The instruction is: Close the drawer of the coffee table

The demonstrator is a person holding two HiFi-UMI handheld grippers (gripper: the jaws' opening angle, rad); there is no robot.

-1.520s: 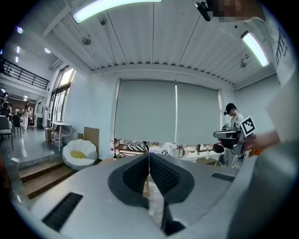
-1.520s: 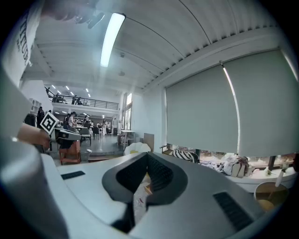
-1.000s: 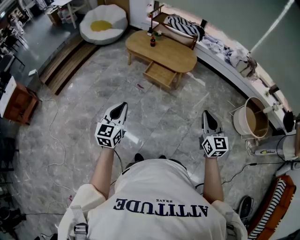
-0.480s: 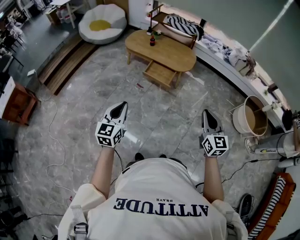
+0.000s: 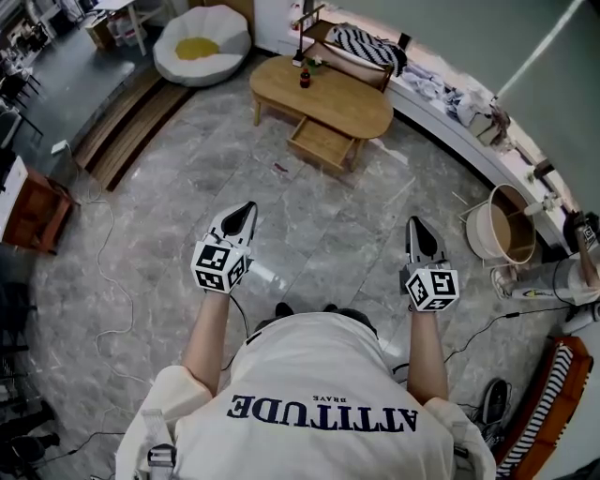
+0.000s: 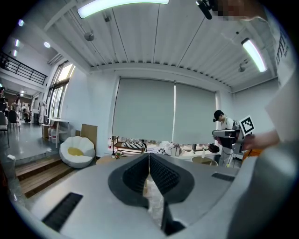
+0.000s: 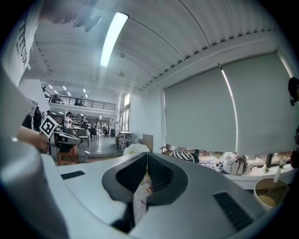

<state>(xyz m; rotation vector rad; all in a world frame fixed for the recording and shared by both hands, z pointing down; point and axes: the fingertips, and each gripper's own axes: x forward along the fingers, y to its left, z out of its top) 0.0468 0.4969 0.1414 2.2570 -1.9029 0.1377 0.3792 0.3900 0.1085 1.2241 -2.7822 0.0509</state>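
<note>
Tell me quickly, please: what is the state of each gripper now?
Left gripper: closed, holding nothing.
Right gripper: closed, holding nothing.

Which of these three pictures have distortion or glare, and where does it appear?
Head view: wide-angle bending makes the white ledge look curved; a pale reflection lies on the glossy floor. Left gripper view: fisheye with dark corners, ceiling lamp washed out. Right gripper view: same fisheye, strip light overexposed, roller blind edges bowed.
</note>
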